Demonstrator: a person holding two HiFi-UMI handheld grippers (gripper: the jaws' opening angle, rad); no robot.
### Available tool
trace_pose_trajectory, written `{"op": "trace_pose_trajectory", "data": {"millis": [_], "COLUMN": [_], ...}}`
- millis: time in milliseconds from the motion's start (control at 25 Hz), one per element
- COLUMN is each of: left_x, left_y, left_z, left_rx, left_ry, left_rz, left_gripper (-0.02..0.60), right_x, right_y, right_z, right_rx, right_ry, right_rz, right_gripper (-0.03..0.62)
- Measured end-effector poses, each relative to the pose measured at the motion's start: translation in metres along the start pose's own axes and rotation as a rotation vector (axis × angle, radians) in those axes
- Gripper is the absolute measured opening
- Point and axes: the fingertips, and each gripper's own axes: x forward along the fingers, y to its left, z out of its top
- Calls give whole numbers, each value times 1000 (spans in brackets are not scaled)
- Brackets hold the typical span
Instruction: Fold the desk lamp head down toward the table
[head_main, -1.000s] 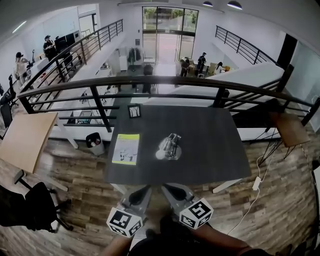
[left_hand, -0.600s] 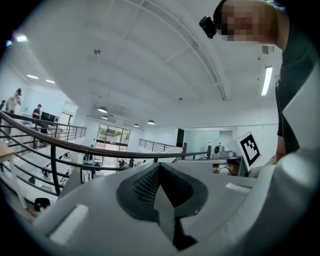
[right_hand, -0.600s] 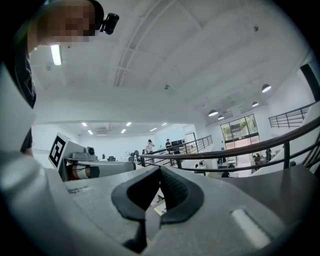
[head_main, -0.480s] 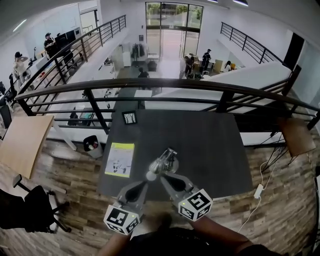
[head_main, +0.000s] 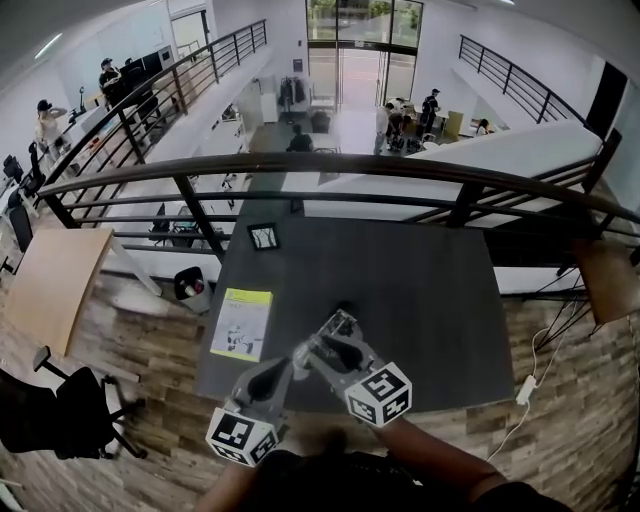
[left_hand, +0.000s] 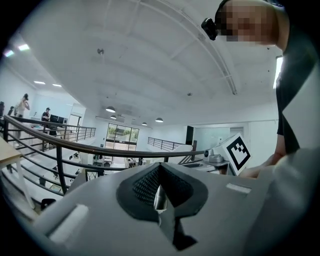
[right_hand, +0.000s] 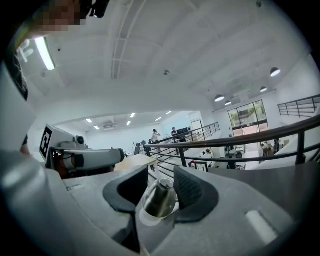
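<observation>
A small silver desk lamp (head_main: 341, 322) stands near the front edge of the dark grey table (head_main: 420, 290). My right gripper (head_main: 327, 346) reaches over it from the front. Its jaws have just been opening. They stand apart around the silver cone-shaped lamp head (right_hand: 160, 198) in the right gripper (right_hand: 159, 186) view, a dark gap beside the left pad. My left gripper (head_main: 287, 366) lies close beside it on the left, at the lamp's white round end. In the left gripper (left_hand: 159, 172) view the pads meet, with only a thin silvery sliver in the slit.
A yellow-and-white leaflet (head_main: 242, 322) lies at the table's left side and a small framed card (head_main: 264, 236) stands at its far left corner. A black railing (head_main: 330, 165) runs just behind the table. A wooden desk (head_main: 50, 285) and a black bin (head_main: 190, 286) stand to the left.
Both grippers have moved forward from the table's front edge up to the lamp. The right jaws, shut before, now stand apart around the lamp head.
</observation>
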Motion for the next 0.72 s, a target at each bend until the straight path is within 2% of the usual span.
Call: {"op": "trace_pose_trajectory", "data": {"millis": [320, 720], "left_x": [16, 15], "left_y": [12, 20], "left_z": [-5, -12], "left_rx": [10, -17], "left_ry": [10, 15], "left_rz": [15, 38], "left_gripper": [2, 2], "right_x": [15, 22], "right_y": [-1, 2], "right_z": [-18, -28], "right_rx": [21, -1], "right_ry": [60, 115], "right_rz": [46, 64], "right_gripper": [173, 179]}}
